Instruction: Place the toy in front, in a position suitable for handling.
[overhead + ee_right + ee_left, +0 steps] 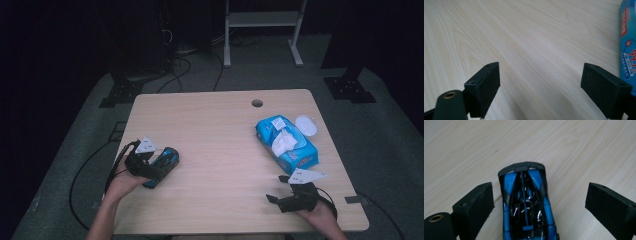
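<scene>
Nearest the person, the left gripper (150, 167) sits low at the left front of the tabletop (220, 150) with its jaws spread wide around a blue-and-black toy car (526, 205); in the left gripper view the car lies flat on the wood between the two black pads, its dark end pointing away, with a clear gap on each side — so it is straddled, not yet pinched. The right gripper (280, 195) rests near the right front edge, its jaws likewise released and holding nothing, bare wood grain between them in the right gripper view. Judging by this, the work is at its start: the left gripper is lined up on the car, and the closing, lifting and any carrying are all left to do, while the right gripper looks to be waiting. Just beyond the right gripper lies a blue pack of wet wipes (287, 142), angled on the tabletop, with a white wipe (283, 141) pulled up through its opening and its round white lid (306, 125) just beside its far end; the pack's printed side also edges into the right gripper view. The tabletop is pale wood-grain laminate, with a cable hole (257, 103) near its far edge. Beyond it the room is dim — grey carpet, black cables trailing across the floor, dark stand bases at either side and the white legs of a frame (262, 30) at the back.
</scene>
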Available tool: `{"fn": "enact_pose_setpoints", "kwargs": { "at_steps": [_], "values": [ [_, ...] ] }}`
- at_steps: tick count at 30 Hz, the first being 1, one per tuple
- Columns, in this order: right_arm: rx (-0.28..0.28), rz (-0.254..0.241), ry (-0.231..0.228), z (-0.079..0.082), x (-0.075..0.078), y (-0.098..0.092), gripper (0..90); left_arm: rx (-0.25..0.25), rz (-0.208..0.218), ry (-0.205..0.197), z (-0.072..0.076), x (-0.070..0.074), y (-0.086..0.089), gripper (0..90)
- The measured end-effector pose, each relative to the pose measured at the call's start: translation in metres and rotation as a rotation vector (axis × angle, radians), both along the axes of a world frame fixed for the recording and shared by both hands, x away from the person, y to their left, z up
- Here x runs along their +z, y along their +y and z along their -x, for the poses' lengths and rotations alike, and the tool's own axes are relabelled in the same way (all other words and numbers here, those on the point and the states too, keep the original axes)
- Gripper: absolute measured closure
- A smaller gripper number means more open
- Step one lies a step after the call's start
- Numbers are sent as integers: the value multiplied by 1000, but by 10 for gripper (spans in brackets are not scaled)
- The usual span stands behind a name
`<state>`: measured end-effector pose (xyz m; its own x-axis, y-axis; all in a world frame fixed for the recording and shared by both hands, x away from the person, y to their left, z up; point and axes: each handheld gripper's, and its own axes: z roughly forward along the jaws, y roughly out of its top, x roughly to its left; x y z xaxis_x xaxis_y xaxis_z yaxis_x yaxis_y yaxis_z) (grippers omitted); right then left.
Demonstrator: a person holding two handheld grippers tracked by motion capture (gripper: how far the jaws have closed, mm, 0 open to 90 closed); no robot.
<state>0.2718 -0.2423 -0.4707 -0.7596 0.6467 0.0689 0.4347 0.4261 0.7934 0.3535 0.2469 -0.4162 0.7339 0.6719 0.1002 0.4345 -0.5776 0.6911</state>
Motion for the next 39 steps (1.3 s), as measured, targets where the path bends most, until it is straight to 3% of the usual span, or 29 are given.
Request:
{"fn": "enact_pose_setpoints", "kwargs": {
  "at_steps": [6, 13, 15, 19, 21, 28, 39],
  "values": [
    [6, 4, 7, 0, -1, 2, 150, -4, 18, 74, -8, 0, 6, 77],
    [17, 2, 7, 1, 0, 1, 152, 11, -33, 125, -17, -6, 9, 77],
    [21, 2, 8, 1, 0, 1, 151, 9, -68, 142, -19, -10, 8, 78],
    [31, 6, 8, 2, 0, 2, 152, 10, -90, 174, -20, -16, 6, 81],
    [36, 7, 12, 2, -1, 3, 152, 1, -121, 202, -22, -19, 4, 85],
    [54, 14, 16, 3, -1, 4, 155, -1, -174, 239, -25, -26, 0, 144],
    [65, 20, 20, 4, -1, 6, 159, 40, -148, 318, -33, -34, 1, 227]
  ]
}}
